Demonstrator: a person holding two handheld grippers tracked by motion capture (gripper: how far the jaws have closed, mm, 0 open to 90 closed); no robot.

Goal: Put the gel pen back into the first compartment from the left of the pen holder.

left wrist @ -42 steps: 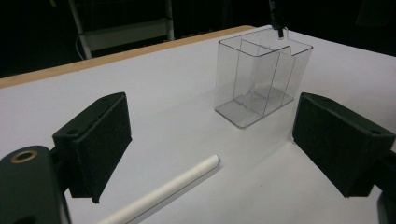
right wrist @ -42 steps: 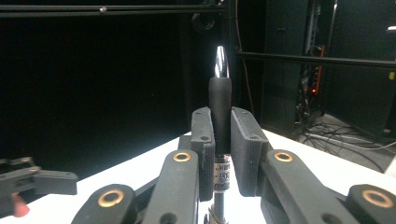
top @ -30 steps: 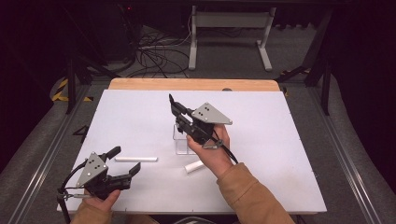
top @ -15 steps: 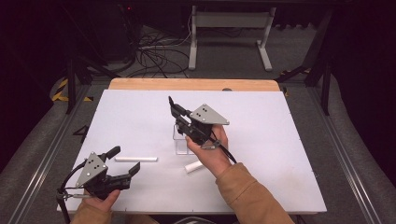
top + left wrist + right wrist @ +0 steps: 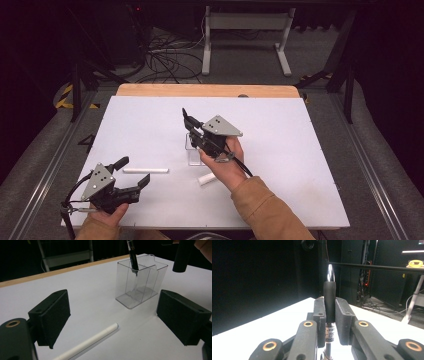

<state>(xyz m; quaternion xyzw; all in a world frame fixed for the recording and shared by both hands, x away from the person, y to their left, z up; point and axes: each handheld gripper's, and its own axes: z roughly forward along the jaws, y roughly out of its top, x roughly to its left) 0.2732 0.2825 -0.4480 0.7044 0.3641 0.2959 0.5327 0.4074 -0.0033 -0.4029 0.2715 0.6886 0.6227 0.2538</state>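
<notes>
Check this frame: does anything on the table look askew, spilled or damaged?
Nothing looks spilled or damaged. The clear holder stands upright, and the right tongs grip a black pen with its tip inside the holder. Two white sticks lie loose on the white table: one near the open left tongs, one by the right wrist.

Black tongs (image 5: 131,172) — grey plates, tan sleeve (image 5: 265,210)
</notes>
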